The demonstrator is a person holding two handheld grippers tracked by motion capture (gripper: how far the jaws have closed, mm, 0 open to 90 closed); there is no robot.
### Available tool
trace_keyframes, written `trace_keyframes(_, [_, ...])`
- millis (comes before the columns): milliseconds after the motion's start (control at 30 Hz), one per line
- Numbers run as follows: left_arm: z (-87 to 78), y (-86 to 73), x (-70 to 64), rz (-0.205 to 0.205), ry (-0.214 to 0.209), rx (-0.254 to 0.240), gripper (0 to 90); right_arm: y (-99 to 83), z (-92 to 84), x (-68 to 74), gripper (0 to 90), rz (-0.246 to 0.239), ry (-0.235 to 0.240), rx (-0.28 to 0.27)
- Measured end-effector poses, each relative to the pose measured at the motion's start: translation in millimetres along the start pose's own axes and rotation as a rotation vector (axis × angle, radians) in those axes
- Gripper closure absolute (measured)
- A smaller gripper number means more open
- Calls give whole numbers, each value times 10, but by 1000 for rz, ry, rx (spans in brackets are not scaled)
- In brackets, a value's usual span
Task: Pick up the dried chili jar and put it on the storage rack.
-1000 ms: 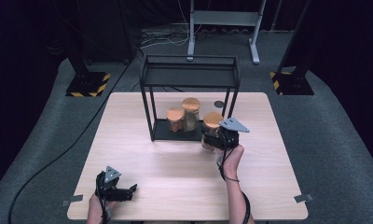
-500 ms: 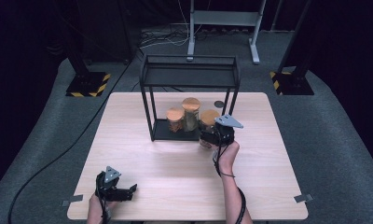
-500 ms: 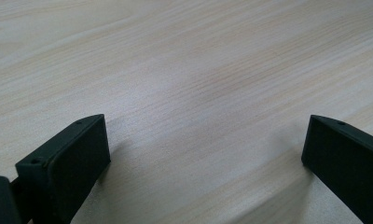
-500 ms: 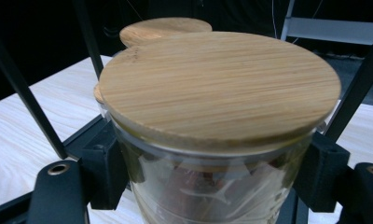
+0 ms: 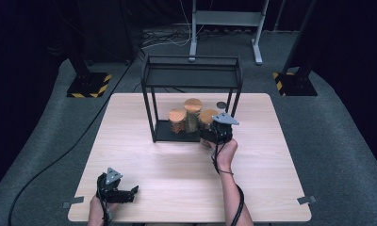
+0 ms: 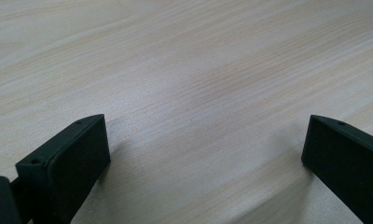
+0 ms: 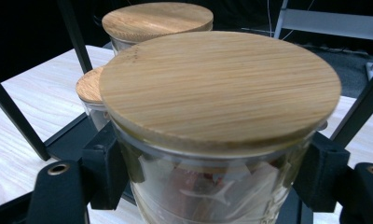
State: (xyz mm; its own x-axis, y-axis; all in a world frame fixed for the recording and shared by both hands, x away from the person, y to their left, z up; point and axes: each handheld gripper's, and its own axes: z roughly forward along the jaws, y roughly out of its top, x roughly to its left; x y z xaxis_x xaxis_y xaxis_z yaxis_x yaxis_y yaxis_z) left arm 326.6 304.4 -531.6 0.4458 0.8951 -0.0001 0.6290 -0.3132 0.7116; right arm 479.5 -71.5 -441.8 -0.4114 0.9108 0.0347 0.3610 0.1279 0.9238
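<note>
Nearest the person, the left claw (image 5: 130, 193) rests on the wooden tabletop (image 5: 168, 179) with its jaws spread wide and nothing between them. Farther on, the right claw (image 5: 210, 136) is clamped on a glass jar (image 7: 212, 186) with a bamboo lid (image 7: 219, 86), at the front right of the black wire rack (image 5: 191, 75), two more lidded jars (image 5: 184, 120) behind.
</note>
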Motion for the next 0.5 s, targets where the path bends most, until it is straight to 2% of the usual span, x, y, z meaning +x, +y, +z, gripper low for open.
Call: trace_keyframes(500, [0, 0, 0, 1, 0, 0, 1, 16, 112, -5, 241, 29, -35, -12])
